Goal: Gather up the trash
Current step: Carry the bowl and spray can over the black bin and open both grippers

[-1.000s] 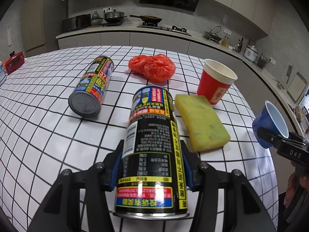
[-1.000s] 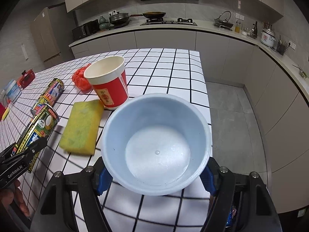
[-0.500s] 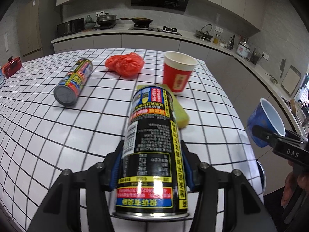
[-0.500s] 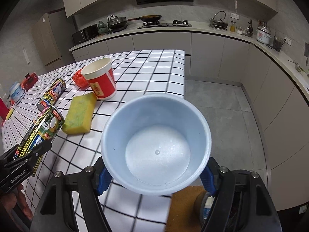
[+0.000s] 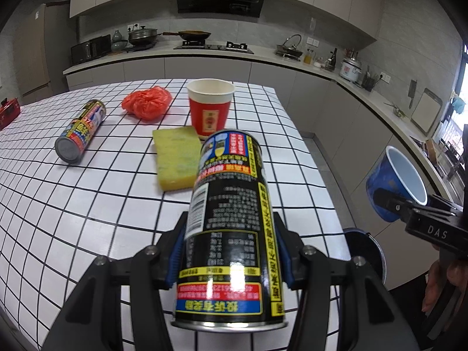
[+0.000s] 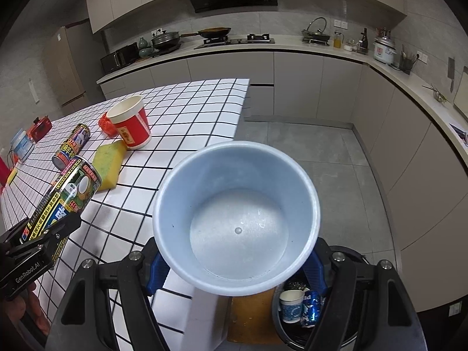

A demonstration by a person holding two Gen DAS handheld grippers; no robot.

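Observation:
My left gripper (image 5: 229, 263) is shut on a black and yellow can (image 5: 231, 228), held above the checked table's (image 5: 87, 204) right part; the can also shows in the right wrist view (image 6: 63, 201). My right gripper (image 6: 234, 266) is shut on a blue paper cup (image 6: 237, 219), held off the table's right edge above a dark trash bin (image 6: 295, 318) on the floor. The cup also shows in the left wrist view (image 5: 395, 184). On the table lie a second can (image 5: 80, 131), a red plastic bag (image 5: 147, 102), a red paper cup (image 5: 210, 108) and a yellow sponge (image 5: 177, 156).
The bin holds a small paper cup (image 6: 291, 305) and a blue can (image 6: 311, 307); its rim shows in the left wrist view (image 5: 365, 251). A brown mat (image 6: 251, 318) lies beside the bin. Kitchen counters (image 6: 409, 102) run along the back and right.
Both grippers have pulled back and to the right with their loads. The blue cup now hangs over the trash bin, which has come into view.

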